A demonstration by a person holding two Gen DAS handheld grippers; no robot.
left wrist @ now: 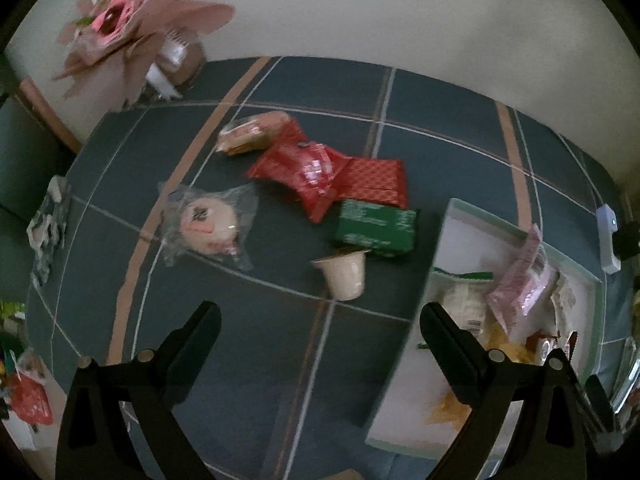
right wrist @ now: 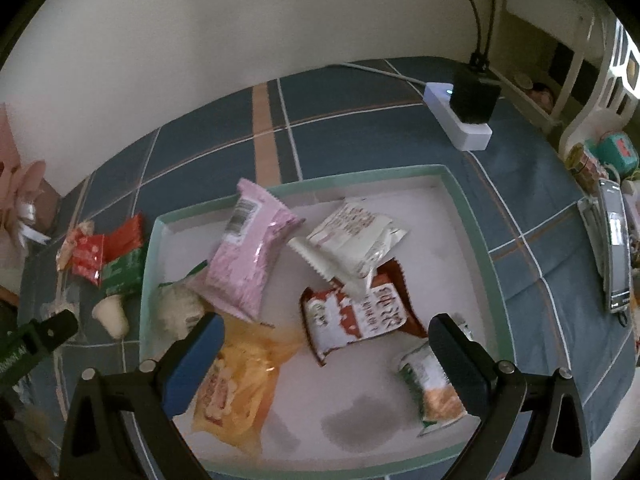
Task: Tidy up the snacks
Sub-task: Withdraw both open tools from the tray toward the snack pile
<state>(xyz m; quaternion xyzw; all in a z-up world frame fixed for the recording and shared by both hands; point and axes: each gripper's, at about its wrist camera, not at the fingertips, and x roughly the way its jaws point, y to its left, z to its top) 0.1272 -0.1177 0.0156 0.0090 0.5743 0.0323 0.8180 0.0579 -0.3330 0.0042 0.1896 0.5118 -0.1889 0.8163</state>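
Loose snacks lie on the blue checked tablecloth in the left wrist view: a clear-wrapped round bun [left wrist: 208,225], a red packet [left wrist: 304,170], a green box [left wrist: 376,227], a small cream cup [left wrist: 345,276] on its side and a sandwich biscuit pack [left wrist: 252,133]. My left gripper [left wrist: 320,322] hovers open above the cloth, just short of the cup. My right gripper [right wrist: 326,330] is open over the green-rimmed white tray [right wrist: 472,216], which holds a pink bag [right wrist: 252,264], a white packet [right wrist: 356,240], a brown-and-white packet [right wrist: 356,316], a yellow bag [right wrist: 236,388] and a green-orange pack [right wrist: 432,388].
A pink paper flower bouquet [left wrist: 132,20] stands at the back left by the wall. A white power strip with a black plug [right wrist: 460,116] lies behind the tray. Phones or remotes [right wrist: 612,240] and small jars sit at the right table edge.
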